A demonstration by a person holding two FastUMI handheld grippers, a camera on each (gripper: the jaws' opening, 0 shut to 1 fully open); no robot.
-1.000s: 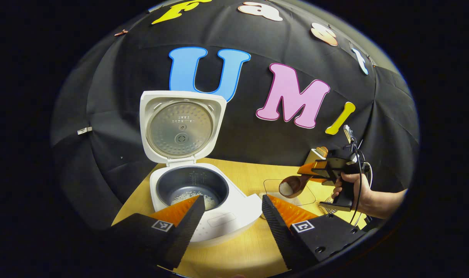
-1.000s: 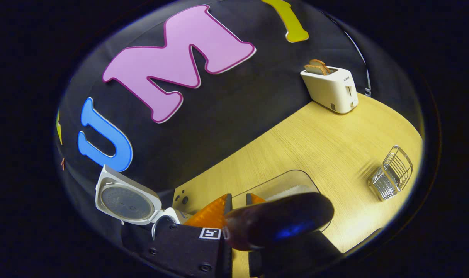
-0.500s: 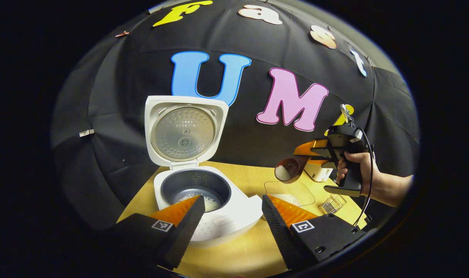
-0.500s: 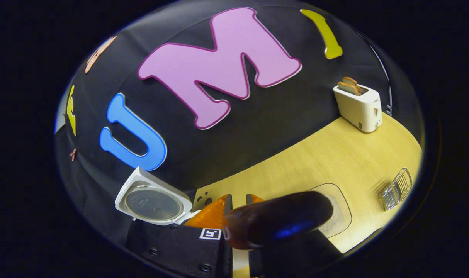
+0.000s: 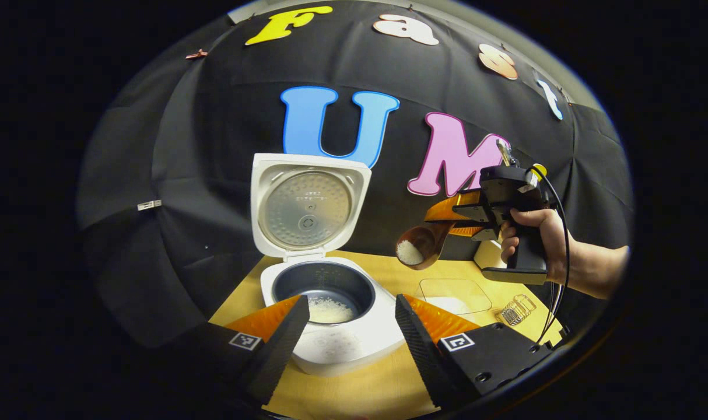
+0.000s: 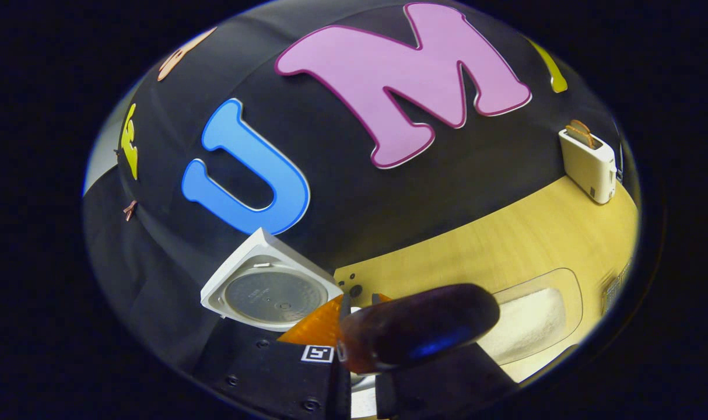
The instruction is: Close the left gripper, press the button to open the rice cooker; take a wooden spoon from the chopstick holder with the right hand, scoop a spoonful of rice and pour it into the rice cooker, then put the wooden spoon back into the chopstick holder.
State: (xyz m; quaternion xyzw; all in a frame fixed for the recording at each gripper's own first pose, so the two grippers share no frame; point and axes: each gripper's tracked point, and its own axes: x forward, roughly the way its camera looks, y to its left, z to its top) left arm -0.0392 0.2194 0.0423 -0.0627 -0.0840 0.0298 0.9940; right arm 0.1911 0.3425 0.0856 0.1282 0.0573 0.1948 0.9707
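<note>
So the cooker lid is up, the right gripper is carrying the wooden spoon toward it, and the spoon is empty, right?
Not quite: the wooden spoon carries white rice in its bowl, as the left gripper view shows. The rest holds: the rice cooker has its lid up, and the right gripper holds the spoon.

Ahead, between the left gripper's (image 5: 348,318) jaws, sits the open white rice cooker (image 5: 330,326); right of them lie the clear rice tray (image 5: 453,294) and wire chopstick holder (image 5: 516,309); a white toaster (image 6: 588,163) stands farther back.
</note>
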